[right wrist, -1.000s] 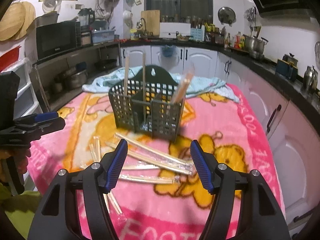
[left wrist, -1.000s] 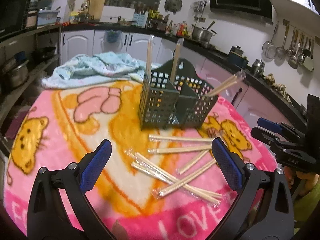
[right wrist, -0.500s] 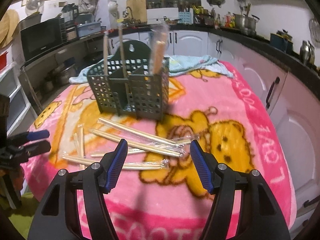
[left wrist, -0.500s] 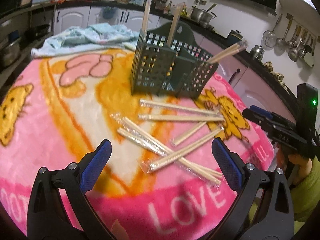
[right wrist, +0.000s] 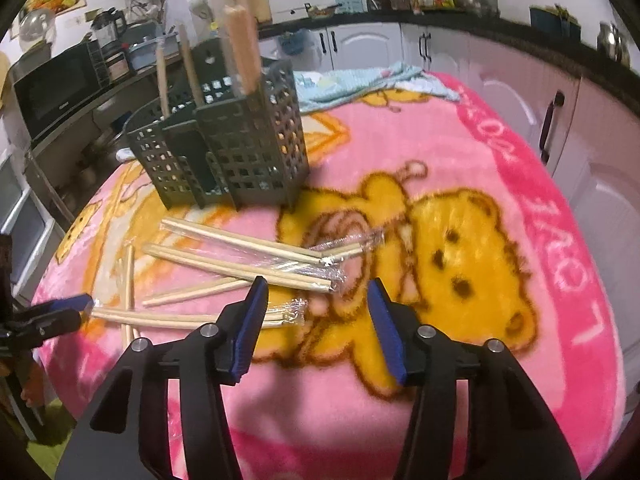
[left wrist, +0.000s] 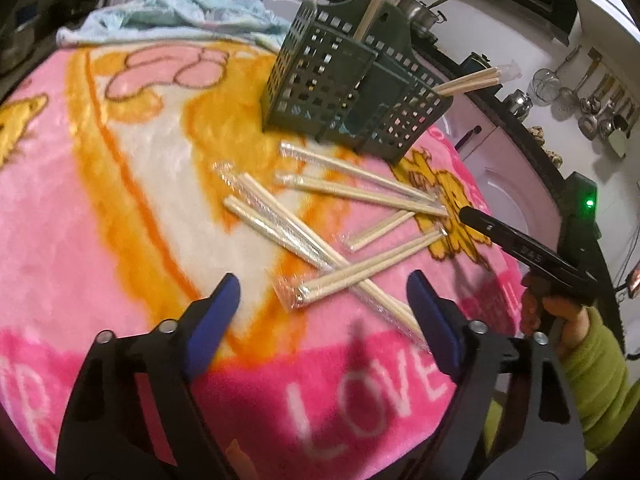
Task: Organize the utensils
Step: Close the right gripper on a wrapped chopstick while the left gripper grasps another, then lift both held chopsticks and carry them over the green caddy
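1. The left gripper [left wrist: 324,312] has its jaws spread wide and holds nothing. It hangs above the pink blanket [left wrist: 120,240], and the plastic-wrapped end of one chopstick pair [left wrist: 360,272] lies just ahead of the gap between the jaws.
2. The right gripper [right wrist: 316,320] is likewise wide open and empty. The wrapped ends of two chopstick pairs [right wrist: 256,268] lie just ahead of its jaws, and another pair [right wrist: 180,318] lies just to the left of its left fingertip [right wrist: 252,312].
3. Ahead of both grippers, the loose wrapped chopsticks [left wrist: 352,192] lie scattered and crossing one another on the blanket, between the jaws and the holder.
4. Beyond them stands the dark green perforated utensil holder [right wrist: 224,140], upright on the blanket, ahead and to the left of the right jaws. It has several compartments.
5. In the holder, two single sticks [right wrist: 176,72] stand in the rear compartments. A wrapped pair [right wrist: 240,52] leans out of the compartment nearest the right gripper.
6. In the left wrist view the same holder [left wrist: 344,80] shows that pair [left wrist: 472,80] slanting out to the right.
7. A crumpled light blue towel [left wrist: 172,12] lies on the far side of the blanket, behind the holder.
8. Kitchen counters and white cabinets [right wrist: 360,44] run around the back.
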### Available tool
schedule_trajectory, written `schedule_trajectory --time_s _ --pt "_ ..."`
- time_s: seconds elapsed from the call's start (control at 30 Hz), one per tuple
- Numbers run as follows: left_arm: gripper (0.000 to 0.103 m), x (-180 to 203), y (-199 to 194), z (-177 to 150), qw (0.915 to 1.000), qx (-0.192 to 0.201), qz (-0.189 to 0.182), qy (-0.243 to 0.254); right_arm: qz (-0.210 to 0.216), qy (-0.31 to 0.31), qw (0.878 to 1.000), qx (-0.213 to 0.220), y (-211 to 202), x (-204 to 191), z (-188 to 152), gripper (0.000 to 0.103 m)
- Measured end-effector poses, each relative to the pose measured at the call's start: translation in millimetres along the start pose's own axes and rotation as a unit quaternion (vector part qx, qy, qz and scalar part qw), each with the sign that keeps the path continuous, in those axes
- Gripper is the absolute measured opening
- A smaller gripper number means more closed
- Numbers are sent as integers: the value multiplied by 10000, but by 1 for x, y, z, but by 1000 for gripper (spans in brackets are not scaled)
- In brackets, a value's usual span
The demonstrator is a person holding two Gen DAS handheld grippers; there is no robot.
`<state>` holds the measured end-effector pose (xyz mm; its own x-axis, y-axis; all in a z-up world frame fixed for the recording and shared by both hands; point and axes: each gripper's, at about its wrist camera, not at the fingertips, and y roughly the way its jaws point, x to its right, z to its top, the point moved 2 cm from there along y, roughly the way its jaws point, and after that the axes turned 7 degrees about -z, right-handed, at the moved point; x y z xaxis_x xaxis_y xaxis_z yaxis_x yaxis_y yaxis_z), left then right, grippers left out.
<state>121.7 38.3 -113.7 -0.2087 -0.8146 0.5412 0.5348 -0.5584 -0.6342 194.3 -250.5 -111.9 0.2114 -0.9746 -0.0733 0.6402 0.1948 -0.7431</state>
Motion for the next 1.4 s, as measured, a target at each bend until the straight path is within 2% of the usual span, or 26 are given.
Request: schedule_trajectory --time_s 0.07,0.33,0.43,0.5,0.57,0.73,0.83,1.1,1.4 --pt "67 -2 1 -1 9999 -51 -60 -91 79 94 9999 -81 7 3 0 47" --pt "62 -11 1 -4 9986 -107 -276 -442 407 473 9977 -269 24 15 7 46" --pt "59 -13 1 -4 9981 -116 -315 -510 557 597 9960 -371 30 18 7 41" --pt "55 -13 1 -5 9980 -131 -319 -529 604 660 9952 -399 32 20 7 39" --pt "46 -12 1 -6 9979 -150 -334 -532 679 719 9942 -430 34 21 7 36" --pt "30 -9 5 -7 9979 -223 -341 -501 832 760 9926 -455 33 21 8 11" --pt "16 -9 6 -7 9980 -246 -335 -466 860 715 9930 -382 27 18 9 2" --pt "7 -4 4 -4 9983 -225 -404 -347 813 338 9961 -29 1 0 14 1" --pt "5 10 -17 13 9988 144 -471 23 629 -207 9967 474 -35 -23 24 1"
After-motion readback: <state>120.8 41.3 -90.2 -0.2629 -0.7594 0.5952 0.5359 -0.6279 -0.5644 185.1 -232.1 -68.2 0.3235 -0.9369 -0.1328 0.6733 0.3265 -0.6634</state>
